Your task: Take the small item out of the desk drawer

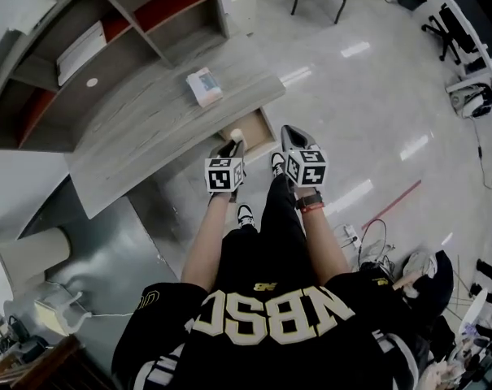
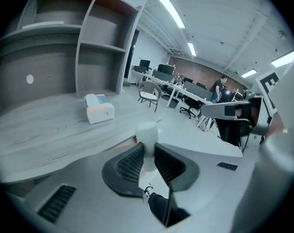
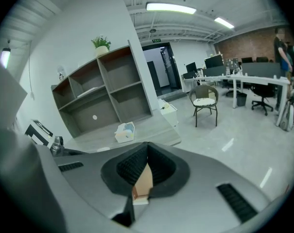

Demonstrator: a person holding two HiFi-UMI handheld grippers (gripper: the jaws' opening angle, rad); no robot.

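Strip lights (image 3: 171, 7) gleam off pale floor (image 1: 367, 112) beside open shelving (image 3: 103, 96)

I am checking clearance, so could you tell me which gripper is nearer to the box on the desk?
Left. The left gripper, holding the white item, is just in front of the box. The right gripper is farther off, beyond the drawer.

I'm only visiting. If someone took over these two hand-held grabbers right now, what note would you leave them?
Left gripper: fingers shut on the small white item, held over the open drawer.
Right gripper: fingers shut, nothing in them, beside the left one.
Done: drawer open, item gripped.
Left: carry the item clear of the drawer, probably onto the desk.
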